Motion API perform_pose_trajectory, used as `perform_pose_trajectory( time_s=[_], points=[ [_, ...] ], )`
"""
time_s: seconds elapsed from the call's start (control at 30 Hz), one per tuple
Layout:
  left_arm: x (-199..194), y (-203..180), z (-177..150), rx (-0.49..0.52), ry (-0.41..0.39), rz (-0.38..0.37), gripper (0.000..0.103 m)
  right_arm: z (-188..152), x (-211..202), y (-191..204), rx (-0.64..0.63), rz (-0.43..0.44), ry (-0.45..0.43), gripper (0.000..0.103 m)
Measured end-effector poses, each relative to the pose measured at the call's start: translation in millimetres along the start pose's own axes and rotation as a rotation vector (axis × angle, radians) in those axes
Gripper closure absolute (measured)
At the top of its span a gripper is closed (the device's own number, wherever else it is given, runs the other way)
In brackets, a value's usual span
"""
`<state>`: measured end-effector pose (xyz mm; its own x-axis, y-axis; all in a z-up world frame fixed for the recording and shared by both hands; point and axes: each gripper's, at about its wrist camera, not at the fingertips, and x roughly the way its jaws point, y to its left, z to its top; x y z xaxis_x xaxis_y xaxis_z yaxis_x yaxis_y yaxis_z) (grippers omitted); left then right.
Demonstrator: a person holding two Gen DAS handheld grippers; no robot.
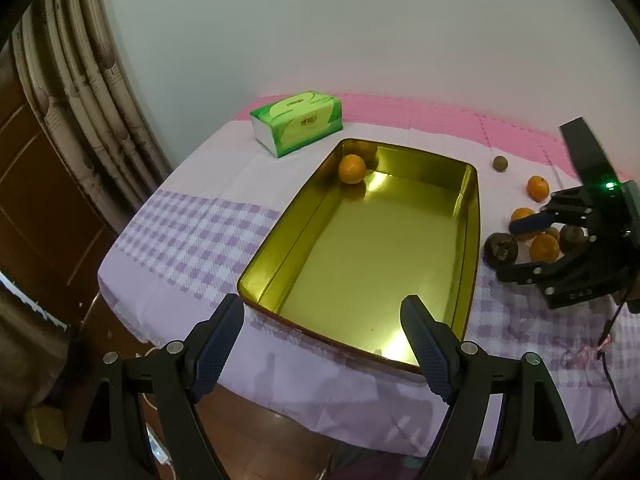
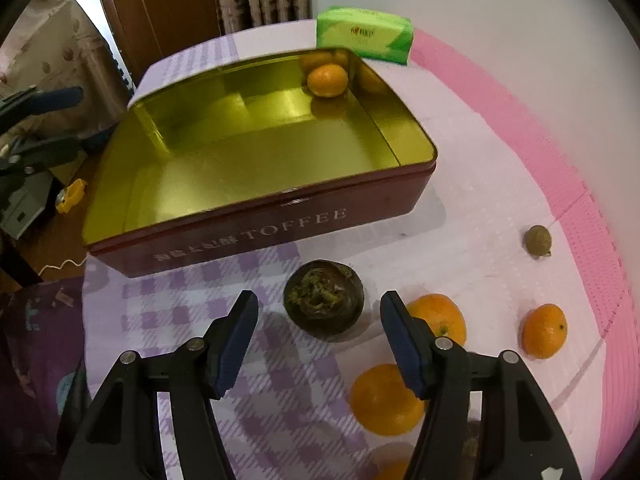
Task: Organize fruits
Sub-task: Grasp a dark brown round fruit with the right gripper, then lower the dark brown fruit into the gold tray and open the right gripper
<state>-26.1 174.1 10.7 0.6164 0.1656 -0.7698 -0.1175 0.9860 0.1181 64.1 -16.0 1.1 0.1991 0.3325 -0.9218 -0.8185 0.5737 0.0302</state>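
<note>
red rectangular metal tin (image 2: 256, 232) lettered "TOFFEE" | one round orange mandarin (image 2: 327, 80) seen inside | left gripper (image 1: 322, 334) spread, nothing held | right gripper (image 2: 318, 328) spread, nothing held

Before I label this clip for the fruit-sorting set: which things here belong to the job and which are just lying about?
Job: toffee tin; orange in it; loose oranges; dark round fruit; small brown fruit; right gripper, open; left gripper, open.

Lying about: green tissue pack; checked tablecloth; curtain.

Each tool (image 2: 319, 332) is showing black arms, silver screws and dark blue ribbed pads (image 2: 402, 340); the right tool (image 1: 532, 248) is glowing a green light.
</note>
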Motion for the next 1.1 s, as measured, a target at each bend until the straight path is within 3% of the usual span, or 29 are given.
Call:
perform_pose_trajectory(
  time_s=[0.07, 0.13, 0.27, 0.5, 0.63, 0.77, 1.1],
  points=[
    [-1.0, -1.6, 0.4, 0.01, -0.004, 0.0, 0.022, 1.2, 2.5, 0.9, 0.006, 0.016, -0.001, 0.045],
    [0.5, -2.8, 0.9, 0.015, 0.005, -0.003, 0.02, 1.8, 9.1, 2.4, 0.004, -0.001, 0.021, 0.062],
    [4.5, -2.6, 0.6, 0.011, 0.034, 0.003, 0.019, -2.9, 8.4, 7.9, 0.028, -0.039, 0.029, 0.063],
    [10.8, 7.1, 2.7, -0.042, 0.074, -0.029, 0.018, -13.7, -48.0, 27.2, 0.04, -0.108, -0.067, 0.063],
    [15.3, 8.1, 2.3, -0.047, 0.102, -0.033, 0.018, 8.9, -81.8, 26.3, 0.077, -0.101, -0.17, 0.063],
    [19.1, 5.0, 1.2, -0.022, 0.128, -0.013, 0.018, 46.6, -89.4, 25.3, 0.089, -0.1, -0.236, 0.063],
    [22.5, 11.4, 0.8, -0.038, 0.158, -0.041, 0.016, 100.0, -33.9, 12.6, 0.189, -0.124, -0.209, 0.063]
  ],
)
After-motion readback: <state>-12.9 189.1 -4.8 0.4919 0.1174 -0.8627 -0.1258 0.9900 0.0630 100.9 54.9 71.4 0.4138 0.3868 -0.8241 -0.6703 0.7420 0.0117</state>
